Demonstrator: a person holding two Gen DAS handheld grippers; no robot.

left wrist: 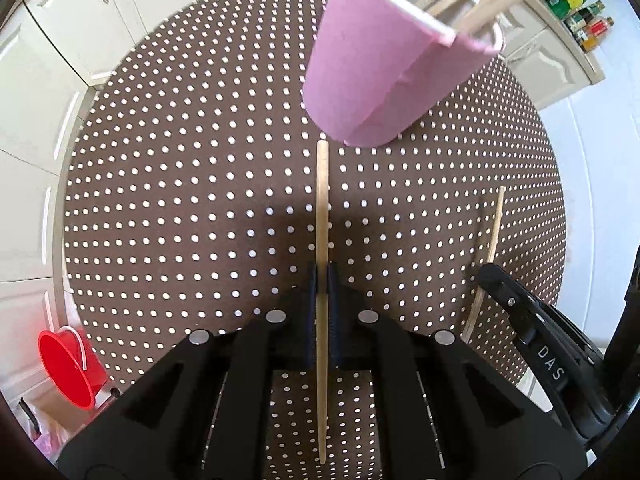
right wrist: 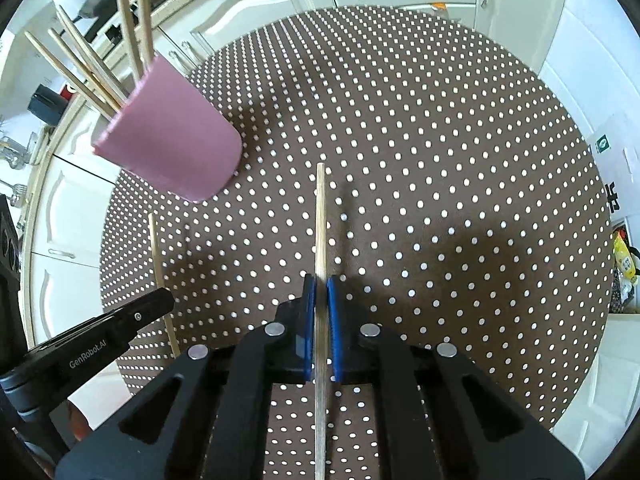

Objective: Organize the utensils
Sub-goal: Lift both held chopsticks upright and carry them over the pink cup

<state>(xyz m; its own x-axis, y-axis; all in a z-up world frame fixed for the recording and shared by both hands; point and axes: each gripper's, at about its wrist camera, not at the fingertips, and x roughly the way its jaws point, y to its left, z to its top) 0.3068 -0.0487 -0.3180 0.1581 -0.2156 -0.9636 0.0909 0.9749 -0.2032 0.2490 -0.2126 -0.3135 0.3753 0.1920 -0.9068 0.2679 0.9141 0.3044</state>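
While both jaws clench, left gripper pinching one chopstick, right gripper another — pink cup nearby.

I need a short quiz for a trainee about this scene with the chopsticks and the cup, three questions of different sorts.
1. True or false: the left gripper has its jaws shut on a thin wooden chopstick.
2. What does the right gripper hold? A) a metal spoon B) a wooden chopstick C) nothing
3. Fill in: the pink paper cup on the round brown dotted table already holds several ____.

Key: 1 true; 2 B; 3 chopsticks.
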